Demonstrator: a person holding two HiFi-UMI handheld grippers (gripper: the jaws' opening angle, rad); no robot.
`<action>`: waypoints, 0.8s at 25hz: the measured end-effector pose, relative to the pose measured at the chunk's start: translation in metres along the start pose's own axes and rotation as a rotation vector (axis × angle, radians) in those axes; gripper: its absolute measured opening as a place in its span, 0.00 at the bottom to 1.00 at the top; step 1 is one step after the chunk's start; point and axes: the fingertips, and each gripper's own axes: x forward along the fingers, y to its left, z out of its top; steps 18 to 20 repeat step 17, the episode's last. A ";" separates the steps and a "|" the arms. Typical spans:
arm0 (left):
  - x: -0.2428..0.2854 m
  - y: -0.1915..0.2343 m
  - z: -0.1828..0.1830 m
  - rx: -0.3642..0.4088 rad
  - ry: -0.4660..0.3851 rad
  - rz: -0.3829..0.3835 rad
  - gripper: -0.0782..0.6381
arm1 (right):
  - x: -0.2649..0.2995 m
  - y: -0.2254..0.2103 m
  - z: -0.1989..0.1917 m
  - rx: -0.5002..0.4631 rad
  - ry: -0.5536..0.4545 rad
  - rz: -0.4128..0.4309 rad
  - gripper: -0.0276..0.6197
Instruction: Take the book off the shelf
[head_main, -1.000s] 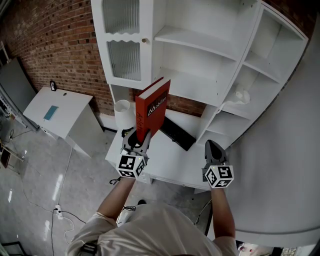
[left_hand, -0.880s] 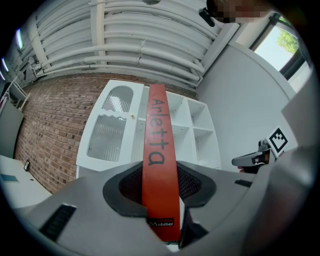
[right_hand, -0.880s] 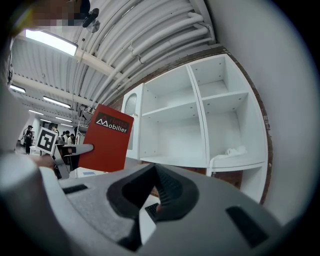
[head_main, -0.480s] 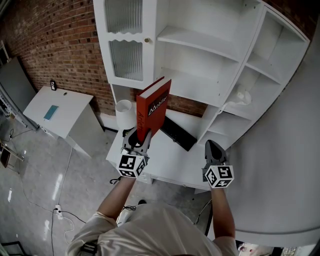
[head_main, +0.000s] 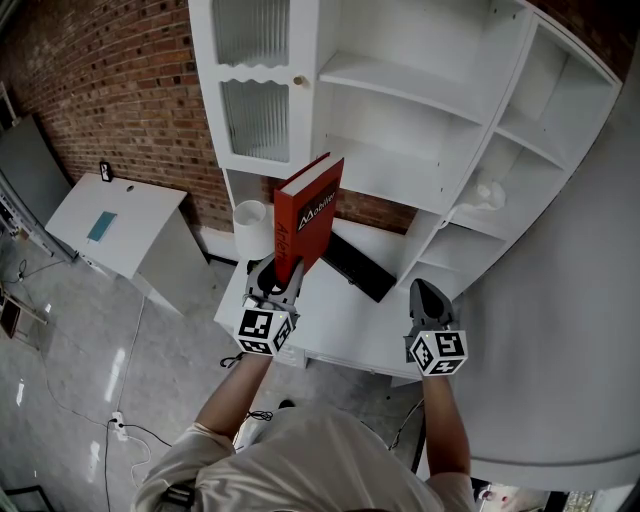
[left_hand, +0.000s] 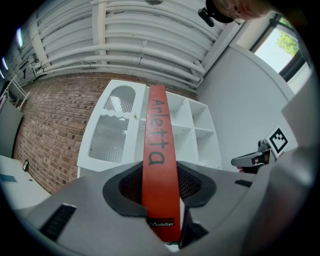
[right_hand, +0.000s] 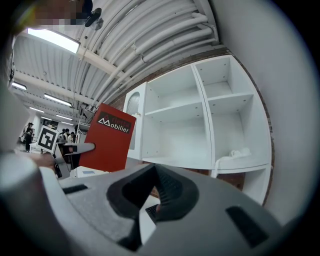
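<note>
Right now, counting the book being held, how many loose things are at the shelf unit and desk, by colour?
Red: 1, the book in the left gripper.
Black: 1, the keyboard.
White: 2, the cylinder and the cloth-like lump.
Total: 4.

The book (head_main: 308, 212) stands before the shelf (head_main: 400, 90); on the tabletop (head_main: 350, 325), a keyboard (head_main: 355, 266) lies at the book's 4 o'clock.
</note>
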 end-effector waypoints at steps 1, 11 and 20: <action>-0.001 -0.001 0.001 -0.001 0.000 -0.001 0.31 | -0.002 0.001 0.001 -0.004 0.002 0.000 0.05; 0.000 0.002 0.002 -0.005 0.000 -0.003 0.31 | -0.001 0.003 0.003 -0.015 0.002 -0.003 0.05; 0.003 -0.002 -0.001 -0.002 0.000 0.005 0.31 | 0.000 -0.001 0.002 -0.018 0.000 0.011 0.05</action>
